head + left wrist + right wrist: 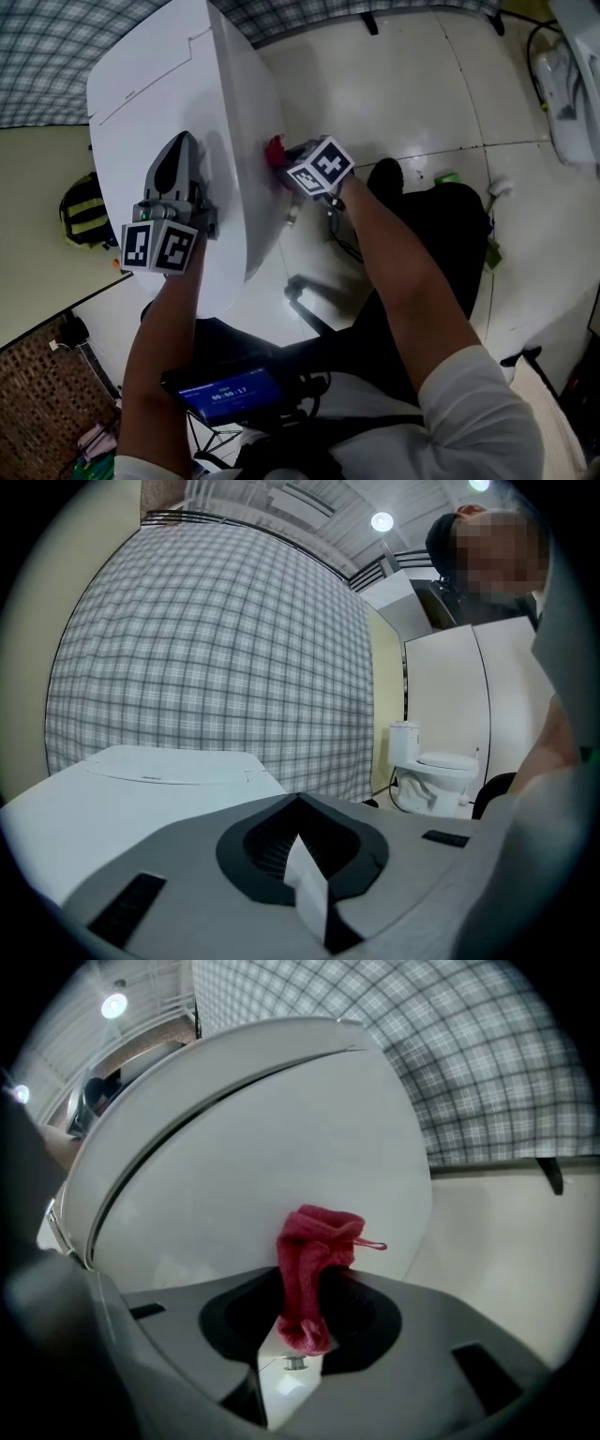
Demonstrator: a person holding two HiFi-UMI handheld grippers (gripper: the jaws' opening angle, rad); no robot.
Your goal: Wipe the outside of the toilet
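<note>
**Side-wall wipe: right gripper carries the cloth, left gripper steadies**

Step in hand (judged): wiping the curved side of the white glossy ceramic toilet (159, 75) with the small red terry cloth (314, 1260).

State of the grippers:
- Right gripper (298, 1346): the jaws are clamped on the cloth's lower end and held partly apart by the fabric's bulk. The bunched upper end stands out past the tips and appears to touch the toilet's side, below the lid seam.
- Left gripper (178, 155): the jaws are fully together with nothing in them. It lies flat on the toilet's top surface.

Notes for doing the step well (judgement):
- Only a small wad of cloth projects, so the hard jaw tips should stay clear of the ceramic. The wad should lead, with light, even pressure.
- Strokes should follow the curve of the side and overlap. The wrist should roll so the cloth stays face-on as the wall bends under.
- The cloth is pinched by one end. A hard drag could pull it loose, so strokes are best made with the cloth trailing.
- The left gripper on top serves as a brace. It should not press near the lid seam.

Pose:
- Right forearm: it reaches in from lower right in the head view. The gripper tilts downward toward the toilet's flank, with the marker cube facing up.
- Left forearm: it runs straight ahead. The gripper is level, and its tips point toward the grey plaid wall (216, 649).
</note>
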